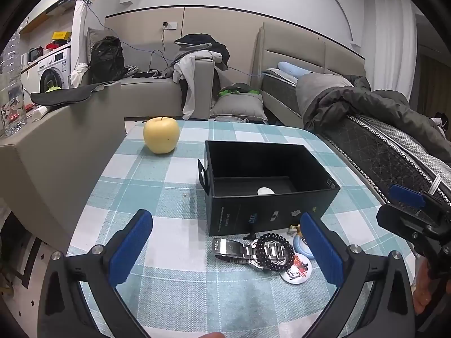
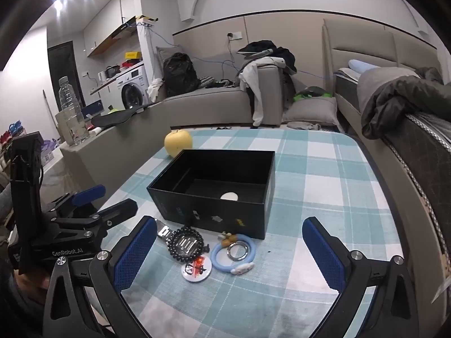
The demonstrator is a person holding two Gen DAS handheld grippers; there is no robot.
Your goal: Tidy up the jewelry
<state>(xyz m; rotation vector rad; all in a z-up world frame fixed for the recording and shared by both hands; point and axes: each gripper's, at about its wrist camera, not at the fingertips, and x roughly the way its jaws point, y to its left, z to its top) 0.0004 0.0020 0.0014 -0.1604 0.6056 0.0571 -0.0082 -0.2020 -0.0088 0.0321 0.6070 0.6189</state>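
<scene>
A: Left gripper (image 1: 225,242) is hovering over the near edge of the desk (image 1: 157,186), jaws standing fully apart, nothing between the pads. Right gripper (image 2: 229,246) is doing the same: wide open, empty, tilted down toward the pile.

B: Where is the jewelry lying?

A: All of it is sitting on the checked cloth just in front of the black box (image 2: 217,186), on the near side. The steel watch (image 1: 239,250) is lying flat with its band running left to right across both views. The dark bead bracelet (image 2: 184,243) is resting on top of the watch. Beside them to the right: a round badge (image 2: 196,269), then a pale blue ring (image 2: 232,253) with a metal ring (image 2: 237,250) inside it.

B: Box status?

A: Open, upright, holding only one small white disc (image 2: 229,196) on its floor. Judging by that, sorting is barely starting.

B: Which gripper is nearer to what?

A: The watch and beads are lying toward the left gripper's right finger, slightly ahead of it. The blue ring is sitting almost centred between the right gripper's fingers, so the right one looks better placed for it. The watch's long axis is running parallel to the line between the fingers, so I am guessing a wrist roll is needed before closing across the band.

B: Anything else?

A: A yellow apple (image 1: 161,135) is standing beyond the box, well apart from the pile.
</scene>
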